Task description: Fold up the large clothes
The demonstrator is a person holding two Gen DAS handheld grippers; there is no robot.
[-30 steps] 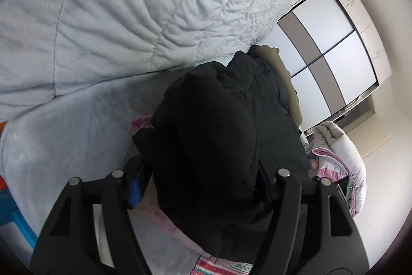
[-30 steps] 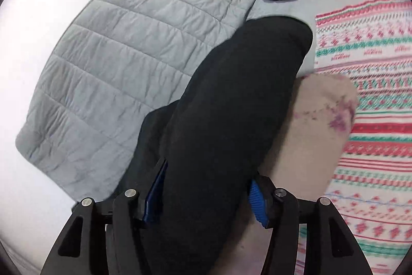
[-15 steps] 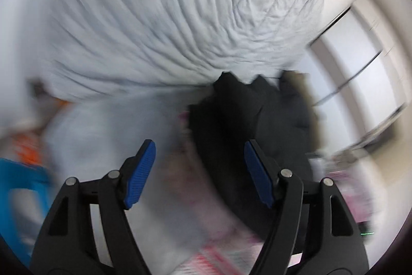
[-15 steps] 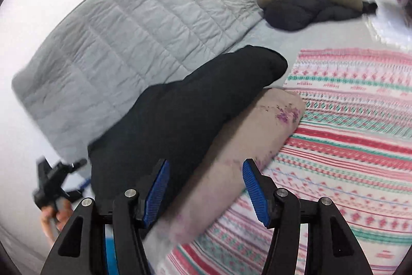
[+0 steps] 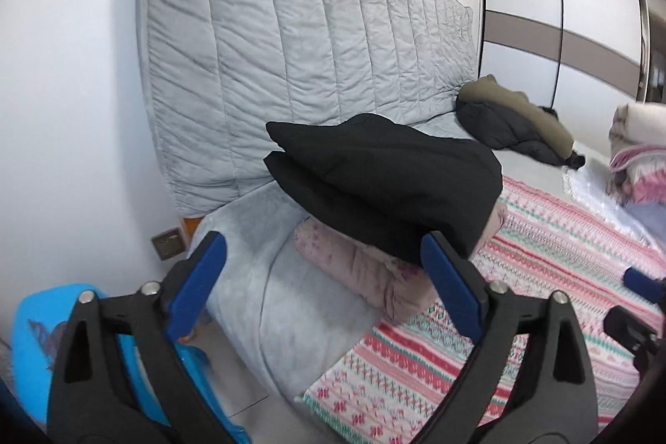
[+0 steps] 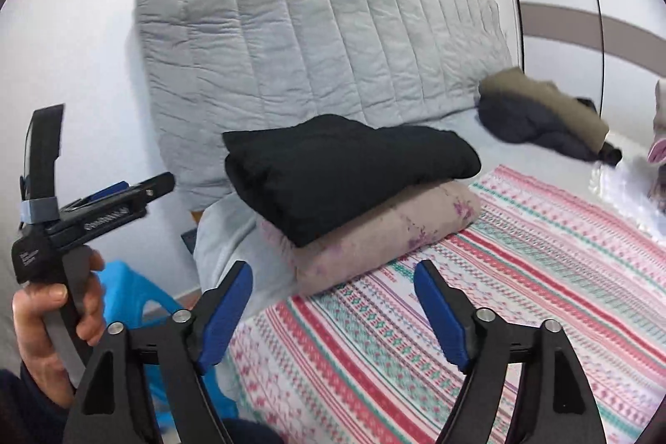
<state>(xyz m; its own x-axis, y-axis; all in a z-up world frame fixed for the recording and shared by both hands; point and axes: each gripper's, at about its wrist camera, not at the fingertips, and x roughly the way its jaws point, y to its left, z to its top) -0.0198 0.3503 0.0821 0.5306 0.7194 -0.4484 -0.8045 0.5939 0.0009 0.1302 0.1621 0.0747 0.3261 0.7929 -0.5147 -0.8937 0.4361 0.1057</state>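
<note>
A folded black garment [image 5: 387, 186] [image 6: 345, 169] lies on a folded pale pink floral bundle [image 5: 358, 273] [image 6: 374, 240] at the head of the bed. My left gripper [image 5: 322, 240] hangs short of the stack, jaws opening, nothing between its blue pads [image 5: 200, 277]. My right gripper [image 6: 333, 269] is likewise back from the stack, jaws opening and empty. In the right wrist view a hand [image 6: 54, 302] holds the left gripper's handle at the far left.
A grey quilted headboard [image 5: 312, 40] stands behind the stack. An olive and dark jacket [image 5: 516, 119] lies farther along the bed. A red and green patterned blanket [image 5: 541, 277] covers the mattress. A blue stool [image 5: 33, 352] stands beside the bed, a wardrobe [image 5: 562, 7] at the back.
Both grippers let go of the black garment, widened, and drew back and up. The garment now rests on the pink bundle. Both views have rolled upright.
</note>
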